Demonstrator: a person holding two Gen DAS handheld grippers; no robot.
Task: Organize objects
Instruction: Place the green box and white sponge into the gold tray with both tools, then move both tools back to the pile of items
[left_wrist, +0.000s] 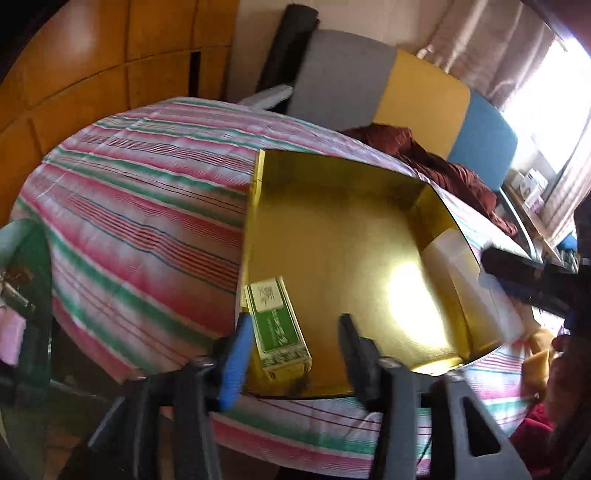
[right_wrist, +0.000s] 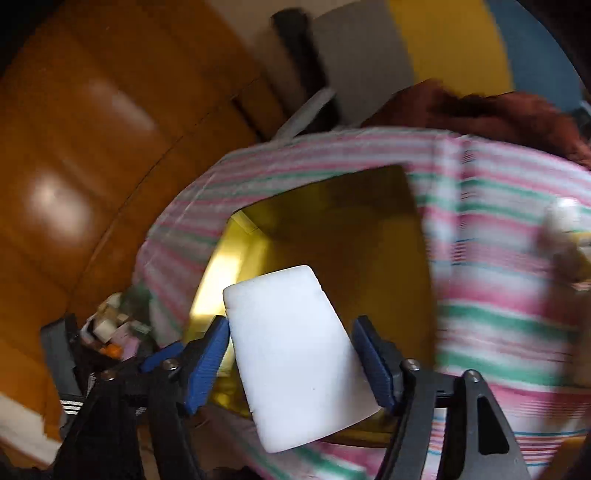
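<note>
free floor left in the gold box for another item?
Yes. The gold box floor is bare through its middle and far end, between the green carton along its left wall and the white block along its right wall. Near end is crowded by the left gripper.

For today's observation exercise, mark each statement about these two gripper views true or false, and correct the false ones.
1. The shiny gold cardboard tray rests on a pink, green and white striped cloth. True.
2. A green-and-white rectangular box lies inside the tray. True.
3. The white rounded block sits between the left gripper's jaws. False: it sits between the jaws of the right gripper.
4. The jaws of the left gripper are shut tight. False: they stand apart.
5. The tray is packed full. False: most of its floor is bare.
</note>
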